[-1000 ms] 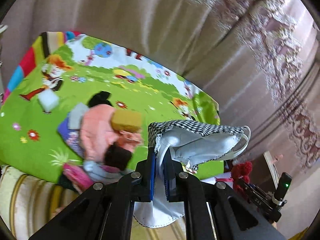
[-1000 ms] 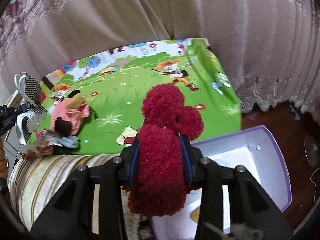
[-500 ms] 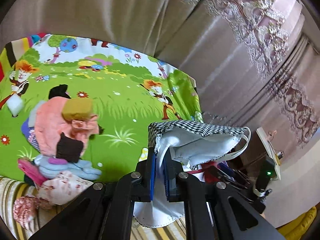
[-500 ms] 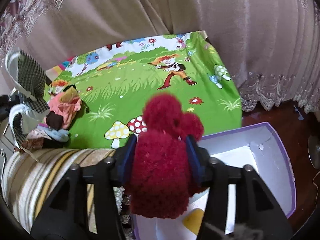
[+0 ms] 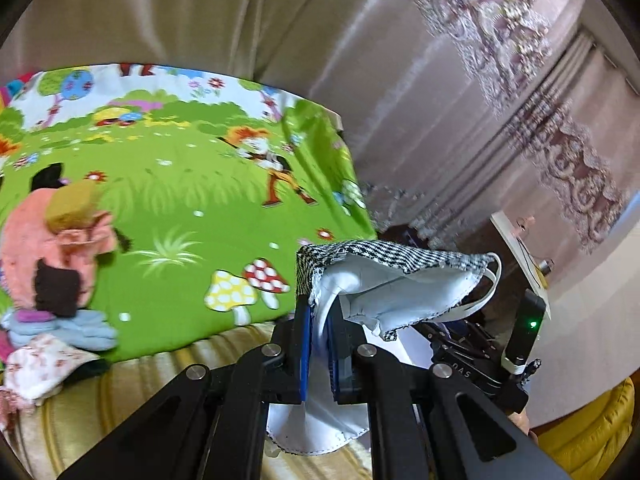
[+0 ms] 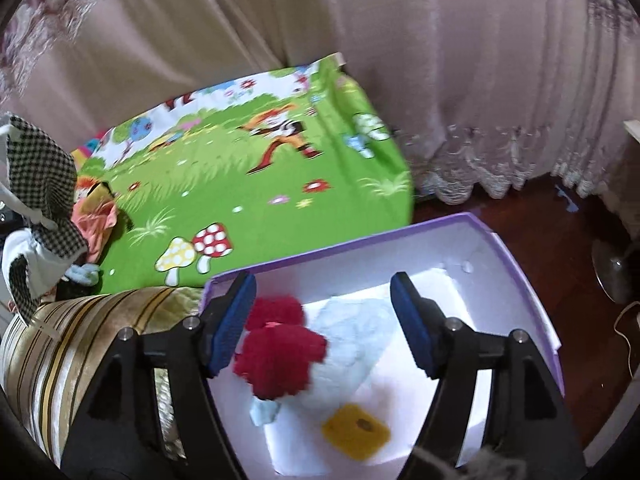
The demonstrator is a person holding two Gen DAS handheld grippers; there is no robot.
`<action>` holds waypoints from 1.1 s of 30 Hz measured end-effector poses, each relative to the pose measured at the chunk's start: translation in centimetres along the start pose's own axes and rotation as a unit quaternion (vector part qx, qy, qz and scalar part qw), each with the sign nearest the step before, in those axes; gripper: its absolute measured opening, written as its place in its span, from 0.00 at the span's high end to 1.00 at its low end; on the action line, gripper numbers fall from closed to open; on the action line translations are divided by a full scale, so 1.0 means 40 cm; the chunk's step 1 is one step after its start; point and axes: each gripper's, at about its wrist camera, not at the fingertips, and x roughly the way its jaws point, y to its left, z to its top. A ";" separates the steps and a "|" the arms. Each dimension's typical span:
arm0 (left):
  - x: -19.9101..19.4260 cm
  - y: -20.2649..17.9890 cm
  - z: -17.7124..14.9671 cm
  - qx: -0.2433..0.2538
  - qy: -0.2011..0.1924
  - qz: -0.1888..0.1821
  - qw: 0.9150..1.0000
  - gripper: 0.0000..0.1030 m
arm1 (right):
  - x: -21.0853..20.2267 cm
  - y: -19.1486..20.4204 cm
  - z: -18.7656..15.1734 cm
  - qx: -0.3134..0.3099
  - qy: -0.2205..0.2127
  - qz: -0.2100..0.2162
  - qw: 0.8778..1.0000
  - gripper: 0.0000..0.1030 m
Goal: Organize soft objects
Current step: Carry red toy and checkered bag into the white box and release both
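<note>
Released since the earlier frame, red plush toy (image 6: 280,354) is lying, light and squashy, in purple box (image 6: 516,256) at six o'clock, right gripper (image 6: 324,320) jaws opening, left gripper (image 5: 318,344) pinching checked cloth (image 5: 384,280).

Beige curtains (image 6: 400,60) with lace hems behind; dark wood floor (image 6: 540,216); striped gold sofa arm (image 6: 60,344).
</note>
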 end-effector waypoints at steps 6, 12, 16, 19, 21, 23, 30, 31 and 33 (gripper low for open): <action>0.078 -0.077 -0.029 0.012 0.041 -0.028 0.999 0.92 | -0.075 -0.083 0.002 0.031 -0.023 -0.030 0.999 0.28; 0.153 -0.142 -0.085 0.015 0.088 -0.051 0.995 0.92 | -0.149 -0.161 0.011 0.061 -0.051 -0.060 0.995 0.25; 0.194 -0.174 -0.121 0.009 0.115 -0.069 0.991 0.84 | -0.183 -0.184 0.016 0.072 -0.066 -0.071 0.993 0.23; 0.218 -0.188 -0.143 0.014 0.136 -0.071 0.988 0.65 | -0.194 -0.188 0.017 0.073 -0.071 -0.072 0.992 0.23; 0.221 -0.187 -0.150 0.015 0.142 -0.073 0.987 0.57 | -0.196 -0.186 0.016 0.073 -0.071 -0.070 0.992 0.23; 0.218 -0.185 -0.150 0.016 0.141 -0.073 0.987 0.57 | -0.193 -0.181 0.017 0.071 -0.069 -0.067 0.993 0.23; 0.169 -0.159 -0.135 0.032 0.106 -0.054 0.992 0.57 | -0.183 -0.145 0.018 0.058 -0.062 -0.050 0.995 0.22; 0.158 -0.151 -0.132 0.034 0.098 -0.048 0.993 0.57 | -0.180 -0.136 0.019 0.054 -0.061 -0.046 0.996 0.22; 0.133 -0.132 -0.128 0.039 0.082 -0.036 0.995 0.57 | -0.174 -0.111 0.022 0.046 -0.057 -0.037 0.997 0.22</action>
